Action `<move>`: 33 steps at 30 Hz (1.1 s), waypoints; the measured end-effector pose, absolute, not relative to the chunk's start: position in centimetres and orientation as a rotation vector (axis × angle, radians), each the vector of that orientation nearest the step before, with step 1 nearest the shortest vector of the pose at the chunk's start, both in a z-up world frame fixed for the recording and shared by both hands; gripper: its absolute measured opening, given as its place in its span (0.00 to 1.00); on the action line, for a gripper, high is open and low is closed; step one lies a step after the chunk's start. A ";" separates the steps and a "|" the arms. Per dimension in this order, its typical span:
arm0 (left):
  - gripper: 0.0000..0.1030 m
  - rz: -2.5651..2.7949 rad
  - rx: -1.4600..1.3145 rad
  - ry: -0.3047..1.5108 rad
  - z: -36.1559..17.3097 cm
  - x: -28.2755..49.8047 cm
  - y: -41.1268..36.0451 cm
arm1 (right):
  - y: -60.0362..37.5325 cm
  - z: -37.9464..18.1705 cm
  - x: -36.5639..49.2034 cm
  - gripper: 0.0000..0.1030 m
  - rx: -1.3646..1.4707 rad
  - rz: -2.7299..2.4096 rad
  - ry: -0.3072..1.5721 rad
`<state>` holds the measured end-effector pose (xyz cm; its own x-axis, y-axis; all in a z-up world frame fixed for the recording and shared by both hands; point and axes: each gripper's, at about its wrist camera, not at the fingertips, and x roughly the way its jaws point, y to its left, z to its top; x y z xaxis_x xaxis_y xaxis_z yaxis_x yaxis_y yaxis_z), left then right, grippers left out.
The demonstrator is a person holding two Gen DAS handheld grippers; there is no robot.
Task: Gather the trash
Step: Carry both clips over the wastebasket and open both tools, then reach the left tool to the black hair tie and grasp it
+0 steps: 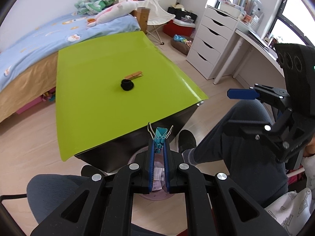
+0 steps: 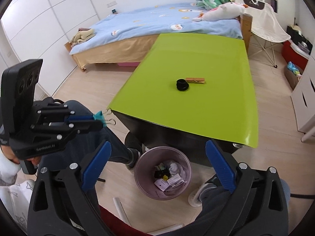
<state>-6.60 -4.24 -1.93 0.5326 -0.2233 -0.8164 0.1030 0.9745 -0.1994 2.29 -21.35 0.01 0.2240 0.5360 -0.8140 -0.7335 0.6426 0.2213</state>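
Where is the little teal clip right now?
The teal clip is pinched in the left gripper, held in the air near the green table's front edge, above the pink trash bin on the floor.

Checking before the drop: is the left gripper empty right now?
No, the left gripper is shut on a teal binder clip.

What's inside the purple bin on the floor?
The bin holds crumpled white paper, small boxes or cards and something black and yellow. Whatever lies under that pile is hidden.
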 end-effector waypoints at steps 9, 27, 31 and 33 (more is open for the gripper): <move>0.12 -0.237 -0.125 0.994 -1.9 -6.6 -5.6 | -22.9 0.5 2.6 0.93 -0.199 0.847 1.012; 0.92 -0.092 -0.174 0.947 -1.7 -6.3 -3.8 | -23.0 -0.2 3.1 0.97 -0.191 0.815 1.035; 0.92 -0.085 -0.184 0.945 -1.6 -6.0 -3.4 | -22.9 0.0 3.3 0.97 -0.194 0.806 1.015; 0.93 -0.079 -0.191 0.947 -1.7 -5.8 -3.2 | -22.9 0.0 3.7 0.97 -0.187 0.797 1.015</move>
<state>-5.83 -3.18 -1.66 0.5825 -0.1509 -0.7987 -0.0162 0.9803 -0.1970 3.73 -22.86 0.04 0.2789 0.5077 -0.8152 -0.6718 0.7097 0.2121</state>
